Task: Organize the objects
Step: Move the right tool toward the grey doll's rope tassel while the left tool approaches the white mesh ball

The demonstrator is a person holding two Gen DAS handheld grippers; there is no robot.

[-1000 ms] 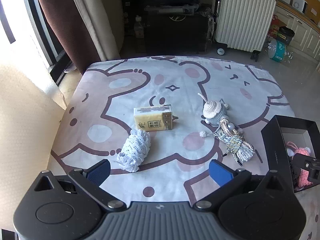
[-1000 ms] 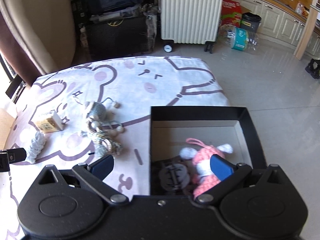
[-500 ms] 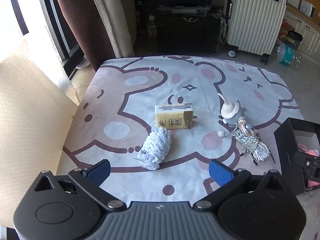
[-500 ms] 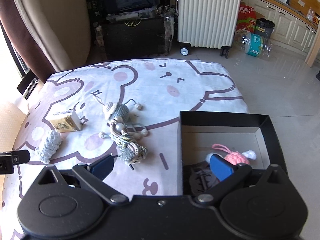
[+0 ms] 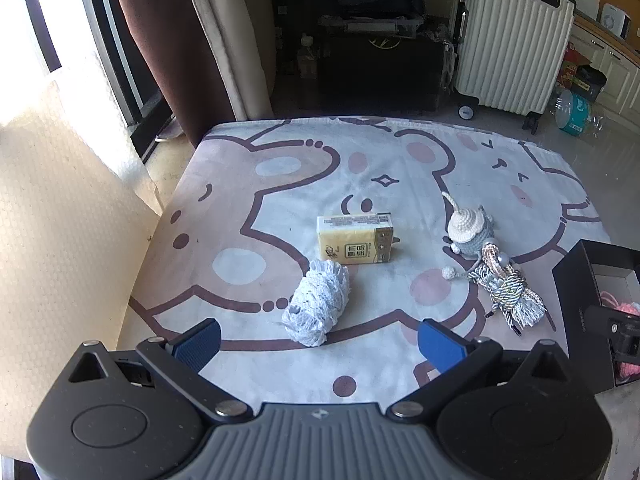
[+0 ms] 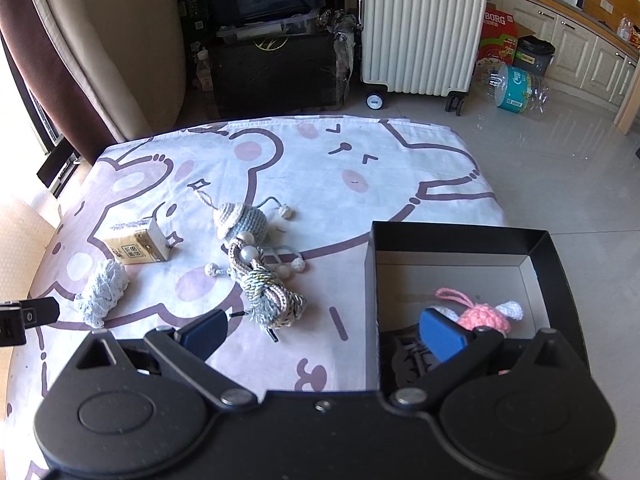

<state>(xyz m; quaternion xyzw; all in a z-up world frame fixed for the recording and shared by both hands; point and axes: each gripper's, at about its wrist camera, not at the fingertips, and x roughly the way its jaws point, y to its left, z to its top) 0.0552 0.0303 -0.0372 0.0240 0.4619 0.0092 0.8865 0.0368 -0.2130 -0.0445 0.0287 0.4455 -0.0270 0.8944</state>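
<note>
1. We hold our left gripper (image 5: 318,344) with jaws apart and empty, above the white crocheted bundle (image 5: 318,306) on the bear-print cloth (image 5: 280,184)
2. Our right gripper (image 6: 322,332) is spread wide, empty, straddling the near-left wall of the black cardboard box (image 6: 460,236), where the pink crocheted toy (image 6: 484,318) lies
3. Our yellow tissue pack (image 5: 354,240), grey knitted doll (image 6: 242,220) and braided cord bundle (image 6: 266,290) lie on the cloth
</note>
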